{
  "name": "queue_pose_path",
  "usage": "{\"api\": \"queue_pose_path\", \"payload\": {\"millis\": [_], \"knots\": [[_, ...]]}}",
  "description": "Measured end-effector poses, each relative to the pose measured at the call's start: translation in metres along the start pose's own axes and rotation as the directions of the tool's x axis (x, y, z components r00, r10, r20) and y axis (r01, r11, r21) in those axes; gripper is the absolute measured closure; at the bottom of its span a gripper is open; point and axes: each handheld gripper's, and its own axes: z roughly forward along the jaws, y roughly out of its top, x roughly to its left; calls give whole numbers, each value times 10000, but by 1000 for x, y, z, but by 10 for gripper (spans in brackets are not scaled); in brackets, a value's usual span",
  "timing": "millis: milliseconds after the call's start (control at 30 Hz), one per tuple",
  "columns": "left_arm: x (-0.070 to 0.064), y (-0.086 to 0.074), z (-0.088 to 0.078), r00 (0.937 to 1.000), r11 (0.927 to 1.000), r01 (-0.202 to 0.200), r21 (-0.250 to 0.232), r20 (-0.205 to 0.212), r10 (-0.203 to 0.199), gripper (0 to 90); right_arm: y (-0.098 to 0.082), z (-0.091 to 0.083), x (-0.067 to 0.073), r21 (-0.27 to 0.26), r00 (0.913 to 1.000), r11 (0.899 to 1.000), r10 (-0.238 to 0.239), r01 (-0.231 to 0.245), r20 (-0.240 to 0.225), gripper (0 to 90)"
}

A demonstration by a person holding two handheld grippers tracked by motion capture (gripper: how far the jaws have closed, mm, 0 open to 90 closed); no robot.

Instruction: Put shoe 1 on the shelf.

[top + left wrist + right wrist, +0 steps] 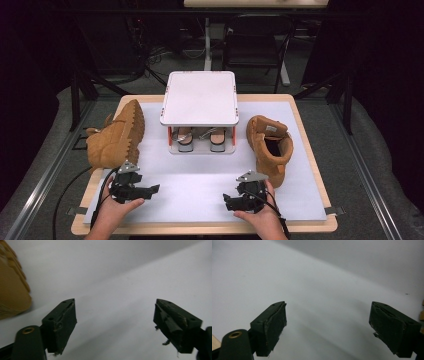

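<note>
A white two-level rack (200, 98) stood at the far middle of the table (310, 150), which was covered by a pale mat (200, 180); everything else lay placed around that rack. On the rack's lower shelf, under its broad white top, sat a pair of small shoes (201, 138), side by side. Left of the rack a tan boot (116, 136) lay tipped on its side, its lugged sole turned toward the rack. Right of the rack a second tan boot (269, 147) stood upright, its opening facing up. Nearer the person than the rack and toward its left, the left gripper (150, 189) rested low over the mat in the person's left hand (116, 207), its jaws spread wide with nothing between them; in the left gripper view the boot's ridged sole (12, 282) sat just beyond its left jaw. Nearer than the rack and toward its right, the right gripper (230, 201) lay in the right hand (260, 215), its jaws likewise wide apart and empty over bare mat, pointing toward the left gripper.
</note>
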Motion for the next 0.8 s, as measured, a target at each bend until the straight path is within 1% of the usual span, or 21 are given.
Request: {"api": "queue_pose_path", "payload": {"millis": [33, 100, 133, 167, 233, 267, 333, 400, 500, 533, 600, 633, 667, 733, 767, 800], "knots": [[1, 0, -1, 10000, 10000, 33, 19, -37, -33, 201, -1, 0, 0, -30, 10000, 10000, -40, 40, 79, 141], [3, -1, -2, 9999, 9999, 105, -36, -104, -105, 268, -1, -1, 0, -49, 9997, 9999, -158, 159, 199, 143], [5, -1, -3, 9998, 9999, 119, -36, -161, -120, 286, -1, -1, 0, -246, 9995, 9995, -180, 186, 253, 153], [7, -1, -4, 9996, 9999, 153, -54, -241, -154, 295, -1, -2, 0, -297, 9990, 9991, -280, 291, 356, 176], [11, -1, -6, 9991, 9995, 285, -132, -298, -288, 296, -1, -2, -1, -365, 9984, 9983, -440, 453, 353, 227], [13, -1, -8, 9991, 9996, 264, -105, -336, -267, 296, -1, -2, -2, -388, 9982, 9980, -491, 504, 348, 235], [18, -1, -10, 9984, 9989, 420, -222, -375, -428, 316, -1, -1, -3, -390, 9960, 9964, -736, 756, 517, 238], [22, -1, -13, 9978, 9984, 489, -295, -436, -501, 340, 0, -1, -4, -216, 9928, 9943, -1027, 1042, 619, 258], [28, -2, -18, 9971, 9978, 562, -361, -485, -579, 369, -1, 0, -4, -318, 9923, 9933, -1091, 1111, 583, 301], [31, -2, -19, 9969, 9972, 618, -417, -469, -637, 376, -1, 0, -4, -336, 9918, 9925, -1152, 1171, 551, 319], [35, -3, -22, 9959, 9958, 778, -481, -433, -799, 379, -1, 0, -4, -308, 9906, 9914, -1253, 1271, 544, 327], [36, -3, -23, 9956, 9953, 821, -522, -410, -842, 384, -1, 0, -3, -376, 9913, 9920, -1181, 1204, 586, 343], [38, -3, -24, 9952, 9949, 857, -528, -426, -880, 385, 0, -1, -3, -258, 9910, 9922, -1206, 1223, 584, 357], [40, -3, -26, 9944, 9940, 951, -542, -411, -974, 386, 1, -2, -4, -273, 9926, 9936, -1080, 1096, 551, 382], [41, -3, -27, 9936, 9930, 1034, -569, -402, -1058, 387, 2, -3, -4, -134, 9926, 9937, -1105, 1114, 510, 395], [43, -3, -27, 9931, 9925, 1087, -563, -386, -1109, 387, 2, -4, -4, -146, 9936, 9945, -1028, 1035, 461, 396]]}}
